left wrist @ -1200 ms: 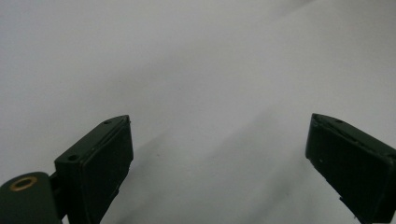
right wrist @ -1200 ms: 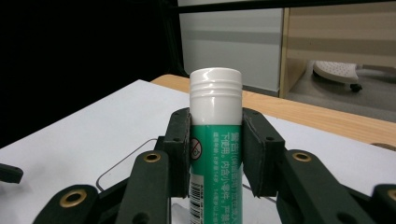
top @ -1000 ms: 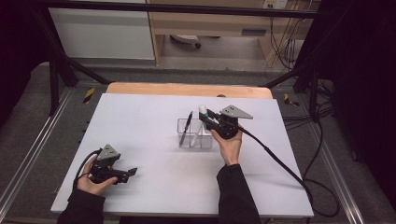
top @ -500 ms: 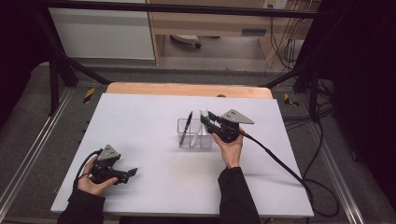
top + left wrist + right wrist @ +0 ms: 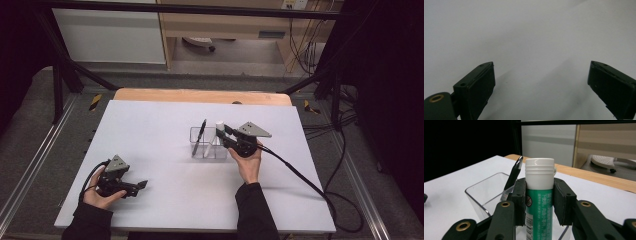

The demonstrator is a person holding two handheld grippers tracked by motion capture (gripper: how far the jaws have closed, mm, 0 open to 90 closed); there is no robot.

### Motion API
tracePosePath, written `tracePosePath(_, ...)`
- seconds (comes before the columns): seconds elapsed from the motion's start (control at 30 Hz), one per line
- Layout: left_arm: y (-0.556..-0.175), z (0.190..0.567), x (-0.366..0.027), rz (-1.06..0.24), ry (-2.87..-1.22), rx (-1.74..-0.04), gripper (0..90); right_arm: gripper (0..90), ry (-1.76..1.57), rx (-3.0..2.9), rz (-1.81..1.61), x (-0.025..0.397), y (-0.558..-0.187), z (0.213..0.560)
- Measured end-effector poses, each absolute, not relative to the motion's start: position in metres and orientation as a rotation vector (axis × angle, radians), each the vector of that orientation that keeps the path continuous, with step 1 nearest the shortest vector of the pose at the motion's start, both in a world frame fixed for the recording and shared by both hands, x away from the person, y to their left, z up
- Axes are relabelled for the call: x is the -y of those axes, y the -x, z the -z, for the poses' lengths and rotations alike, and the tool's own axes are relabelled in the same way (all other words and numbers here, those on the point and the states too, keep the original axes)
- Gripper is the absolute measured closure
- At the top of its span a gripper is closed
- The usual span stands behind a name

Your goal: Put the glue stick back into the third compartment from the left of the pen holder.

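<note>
My right gripper [image 5: 539, 203] is shut on a glue stick [image 5: 539, 195] with a white cap and a green label, held upright. The stick's lower end reaches into a clear plastic container [image 5: 480, 193], where a black pen [image 5: 512, 176] leans in the compartment beside it. From above, the right gripper [image 5: 225, 134] is at the right side of the container [image 5: 196, 149], with the glue stick [image 5: 219, 127] and the pen [image 5: 200, 135] sticking up. My left gripper [image 5: 137, 186] rests near the table's front left, and in its own view the left gripper [image 5: 541, 85] is open over bare white table.
The white tabletop [image 5: 160, 125] has a wooden strip [image 5: 200, 96] along its far edge. A black cable [image 5: 300, 175] trails from the right gripper off the table's right side. Metal frame rails [image 5: 30, 160] run along both sides on the floor.
The right gripper has sunk slightly with the glue stick toward the container. The left gripper has not moved.
</note>
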State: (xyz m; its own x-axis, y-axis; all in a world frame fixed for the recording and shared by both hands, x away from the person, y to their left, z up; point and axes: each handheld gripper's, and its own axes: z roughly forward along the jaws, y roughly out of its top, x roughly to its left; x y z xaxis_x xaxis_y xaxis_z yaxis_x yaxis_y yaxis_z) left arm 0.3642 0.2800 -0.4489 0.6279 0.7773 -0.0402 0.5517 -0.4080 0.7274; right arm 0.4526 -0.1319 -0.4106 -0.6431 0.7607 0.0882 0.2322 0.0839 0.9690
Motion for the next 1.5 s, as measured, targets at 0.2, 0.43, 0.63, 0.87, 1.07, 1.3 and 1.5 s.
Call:
tracePosePath(0.2,-0.364,0.449,-0.280,-0.395,-2.123,-1.033,7.4,65.3,-0.983,-1.993,-1.521,0.133,-0.452,0.411)
tracePosePath(0.43,-0.364,0.449,-0.280,-0.398,-2.119,-1.034,7.3,53.3,-0.993,-2.009,-1.494,0.139,-0.446,0.402)
tracePosePath(0.63,-0.364,0.449,-0.280,-0.398,-2.125,-1.032,7.3,34.1,-1.022,-2.072,-1.432,0.149,-0.438,0.388)
tracePosePath(0.87,-0.364,0.449,-0.280,-0.397,-2.123,-1.032,7.4,14.5,-1.044,-2.166,-1.350,0.161,-0.426,0.375)
tracePosePath(1.07,-0.363,0.448,-0.280,-0.404,-2.121,-1.022,7.0,5.1,-1.087,-2.289,-1.227,0.170,-0.420,0.375)
tracePosePath(1.3,-0.363,0.448,-0.279,-0.401,-2.119,-1.019,5.9,0.6,-1.137,-2.350,-1.156,0.190,-0.408,0.397)
tracePosePath(1.5,-0.363,0.449,-0.278,-0.396,-2.118,-1.017,5.5,0.6,-1.180,-2.398,-1.104,0.209,-0.397,0.422)
